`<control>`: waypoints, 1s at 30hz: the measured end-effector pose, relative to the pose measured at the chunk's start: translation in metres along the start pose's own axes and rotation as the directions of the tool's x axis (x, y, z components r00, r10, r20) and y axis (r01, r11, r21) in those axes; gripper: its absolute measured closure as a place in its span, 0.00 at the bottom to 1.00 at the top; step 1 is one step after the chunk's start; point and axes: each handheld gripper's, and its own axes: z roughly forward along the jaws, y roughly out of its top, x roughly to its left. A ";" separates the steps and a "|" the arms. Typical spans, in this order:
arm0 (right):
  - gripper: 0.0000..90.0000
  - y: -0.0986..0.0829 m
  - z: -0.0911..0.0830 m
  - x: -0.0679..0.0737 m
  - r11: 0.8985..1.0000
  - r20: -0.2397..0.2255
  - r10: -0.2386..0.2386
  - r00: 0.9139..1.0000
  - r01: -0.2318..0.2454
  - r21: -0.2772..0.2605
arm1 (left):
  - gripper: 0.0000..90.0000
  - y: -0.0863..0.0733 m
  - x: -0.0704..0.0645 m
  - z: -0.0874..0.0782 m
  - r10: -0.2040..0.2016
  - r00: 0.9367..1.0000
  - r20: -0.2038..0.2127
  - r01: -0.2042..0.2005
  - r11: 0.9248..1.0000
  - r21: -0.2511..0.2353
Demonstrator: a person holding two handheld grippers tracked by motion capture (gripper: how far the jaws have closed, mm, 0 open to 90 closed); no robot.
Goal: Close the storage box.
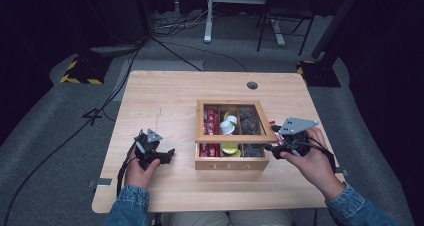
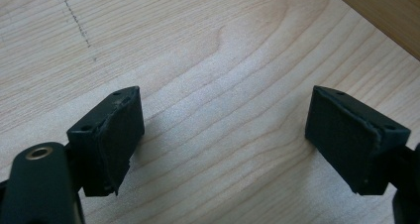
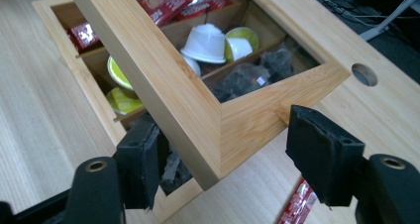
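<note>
Lid (image 1: 235,120) of the wooden tea box (image 1: 231,163) sits partly raised near the middle of the surface (image 1: 165,93), right of centre; its near edge is lifted, its far edge low over the back of the box. Its long axis runs left to right across the surface. Through its window show red packets (image 3: 171,3), white and yellow-green capsules (image 3: 208,43) and dark packets (image 3: 242,80) in separate compartments. A red packet (image 3: 297,204) lies on the surface just beside the box's right side. The right gripper (image 3: 223,154) is at the lid's near right corner, its fingers (image 3: 317,154) spread wide on either side of that corner; whether they touch the wood cannot be told. The left gripper (image 2: 223,135) rests well left of the box, fingers (image 2: 111,135) wide and holding nothing above bare wood.
</note>
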 end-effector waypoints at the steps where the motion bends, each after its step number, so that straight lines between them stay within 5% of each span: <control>1: 0.37 -0.002 0.001 0.001 1.000 -0.001 0.001 1.000 -0.001 0.003 | 0.17 0.000 0.000 0.000 0.001 1.000 0.000 -0.001 1.000 0.000; 20: 0.33 -0.037 0.023 0.021 0.996 -0.014 -0.019 1.000 0.020 0.086 | 0.17 0.000 0.000 0.000 0.000 1.000 0.001 0.000 1.000 -0.002; 30: 0.35 -0.050 0.029 0.022 0.995 -0.057 0.048 0.997 -0.043 0.085 | 0.17 0.000 0.000 0.000 0.000 1.000 0.000 0.000 1.000 0.000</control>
